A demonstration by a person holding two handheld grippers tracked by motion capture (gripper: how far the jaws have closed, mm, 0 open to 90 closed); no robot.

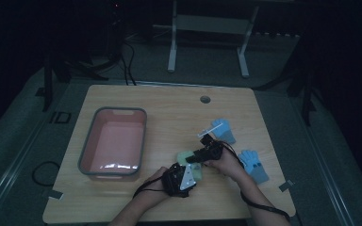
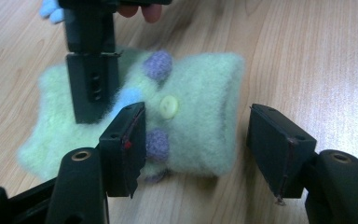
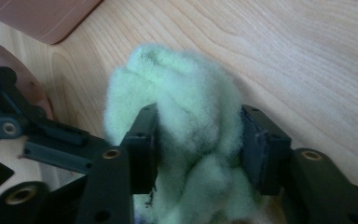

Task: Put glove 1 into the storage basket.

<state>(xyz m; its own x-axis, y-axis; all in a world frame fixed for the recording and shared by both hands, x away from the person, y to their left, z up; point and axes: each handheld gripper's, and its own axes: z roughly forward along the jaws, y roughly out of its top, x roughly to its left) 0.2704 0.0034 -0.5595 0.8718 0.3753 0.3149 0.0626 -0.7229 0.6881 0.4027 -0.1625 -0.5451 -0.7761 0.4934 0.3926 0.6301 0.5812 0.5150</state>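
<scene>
A pale green fuzzy mitten (image 1: pixel 185 155) lies on the wooden table in front of the person. Its cuff (image 2: pixel 200 88) carries a pale button and purple bobbles. My left gripper (image 2: pixel 198 140) straddles that cuff. One pad touches the wool, while the other stands off it over bare wood, so the jaws are open. From the high view the left gripper (image 1: pixel 191 172) comes in from below and the right gripper (image 1: pixel 193 159) from the right. My right gripper (image 3: pixel 198 140) is shut on a bunched fold of the mitten (image 3: pixel 172 74), both pads sunk into the fuzz.
A pink bin (image 1: pixel 118 109) with a grey rim stands left of the hands, and its corner (image 3: pixel 42 14) is near the right gripper. Two blue gloves (image 1: pixel 224 129) (image 1: pixel 254 165) lie to the right. A cable hole (image 1: pixel 205 99) sits near the table's far edge.
</scene>
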